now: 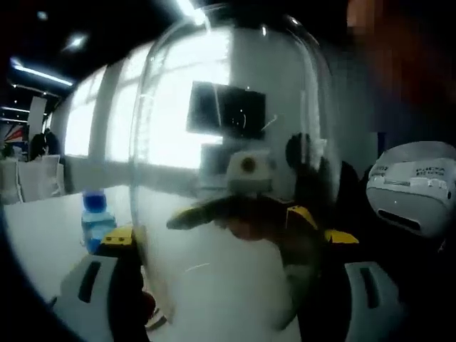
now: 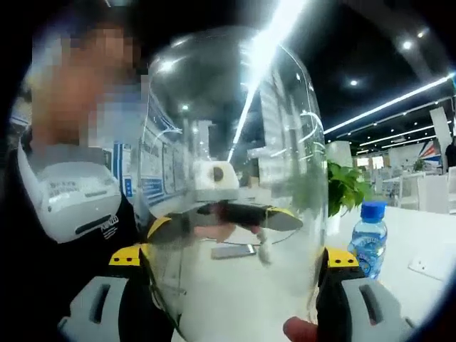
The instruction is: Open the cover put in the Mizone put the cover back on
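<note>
In the left gripper view, going L to R: Mizone bottle stands on the white table, blue cap on, well apart to the L of the clear dome cover. Left gripper has its jaws pressed against both sides of the cover, pinching it. In the right gripper view the right gripper clamps the cover from the opposite side, w/ the bottle standing to the R on the table. Judgement: cover seems lifted, bottle not yet under. To do it well: keep both grips even and the cover level, carry it clear, don't squeeze harder; smooth wall could slip.
</note>
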The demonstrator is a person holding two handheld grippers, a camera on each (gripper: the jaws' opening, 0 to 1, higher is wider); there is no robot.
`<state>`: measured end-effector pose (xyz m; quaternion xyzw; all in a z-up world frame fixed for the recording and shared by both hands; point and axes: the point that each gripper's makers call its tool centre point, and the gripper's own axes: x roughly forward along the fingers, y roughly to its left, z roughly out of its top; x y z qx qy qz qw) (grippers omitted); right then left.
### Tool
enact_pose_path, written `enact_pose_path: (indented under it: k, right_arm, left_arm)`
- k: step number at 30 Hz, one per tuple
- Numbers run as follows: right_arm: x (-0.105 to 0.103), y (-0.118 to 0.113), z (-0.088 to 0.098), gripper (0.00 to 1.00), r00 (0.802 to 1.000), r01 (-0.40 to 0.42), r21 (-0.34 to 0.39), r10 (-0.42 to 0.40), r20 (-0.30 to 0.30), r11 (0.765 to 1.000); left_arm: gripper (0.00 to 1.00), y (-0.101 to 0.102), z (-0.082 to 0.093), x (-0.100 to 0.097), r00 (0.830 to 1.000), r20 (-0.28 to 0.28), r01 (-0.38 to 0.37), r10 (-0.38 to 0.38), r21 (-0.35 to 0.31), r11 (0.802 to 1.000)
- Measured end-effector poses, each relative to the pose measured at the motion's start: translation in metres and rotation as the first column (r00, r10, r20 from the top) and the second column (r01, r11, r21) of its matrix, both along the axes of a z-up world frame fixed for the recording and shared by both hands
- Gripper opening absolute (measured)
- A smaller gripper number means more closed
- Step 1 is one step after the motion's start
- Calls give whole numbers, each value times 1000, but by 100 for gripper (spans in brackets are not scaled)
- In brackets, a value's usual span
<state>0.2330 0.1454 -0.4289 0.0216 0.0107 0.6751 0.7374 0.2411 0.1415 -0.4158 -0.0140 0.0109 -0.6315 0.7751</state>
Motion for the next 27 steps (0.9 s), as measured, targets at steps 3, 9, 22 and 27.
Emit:
enact_pose_path:
  k: [3, 9, 22, 27]
  right_arm:
    - [3, 1, 10, 90, 1000, -3, -11, 3, 17, 1000]
    - [16, 2, 32, 90, 999, -5, -16, 6, 49, 1000]
    - [50, 5, 84, 90, 991, -9, -3, 10, 137, 1000]
    - [68, 7, 95, 90, 986, 1, -5, 0, 165, 1000]
  left_arm:
    - [86, -1, 11, 2, 1000, 19, 2, -3, 15, 1000]
    - [86, -1, 33, 13, 999, 47, -2, 0, 27, 1000]
    - [86, 3, 83, 45, 992, 129, -14, 11, 22, 1000]
    - [86, 4, 96, 64, 987, 159, -6, 1, 31, 1000]
